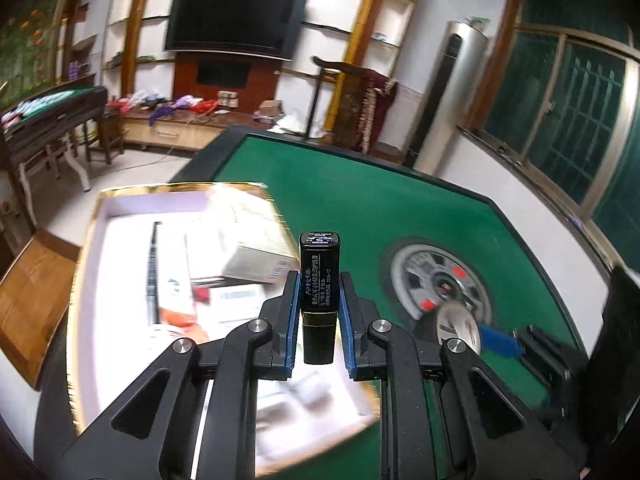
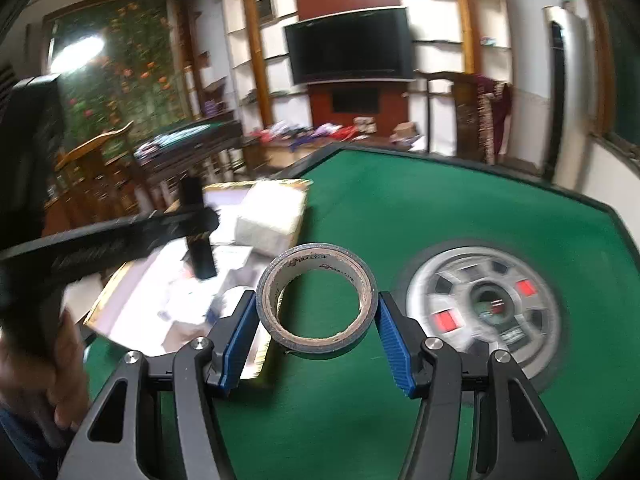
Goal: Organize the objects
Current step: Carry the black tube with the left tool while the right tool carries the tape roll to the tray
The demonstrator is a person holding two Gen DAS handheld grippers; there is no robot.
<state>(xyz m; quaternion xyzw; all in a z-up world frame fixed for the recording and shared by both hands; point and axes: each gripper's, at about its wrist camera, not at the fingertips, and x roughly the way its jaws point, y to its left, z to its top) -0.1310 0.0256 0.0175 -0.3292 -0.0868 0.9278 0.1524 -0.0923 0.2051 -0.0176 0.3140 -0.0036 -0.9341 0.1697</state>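
1. Lipstick tube (image 1: pixel 319 296), black with printed white text, stands upright between the blue pads of our left gripper (image 1: pixel 319 312), clamped on both sides.
2. We hold it in the air over the gold-rimmed white box (image 1: pixel 94 240), which sits on the left part of the green tabletop (image 1: pixel 380 208).
3. Box holds blurred cartons and packets; we can't identify them.
4. Tape roll (image 2: pixel 317 294), grey with a cardboard core, is pinched by its outer edges in our right gripper (image 2: pixel 317 322), hole facing the camera.
5. Roll hangs above the tabletop, just right of the box's near corner.
6. Round grey centre panel (image 2: pixel 486 308) with red buttons lies on the tabletop to the right.
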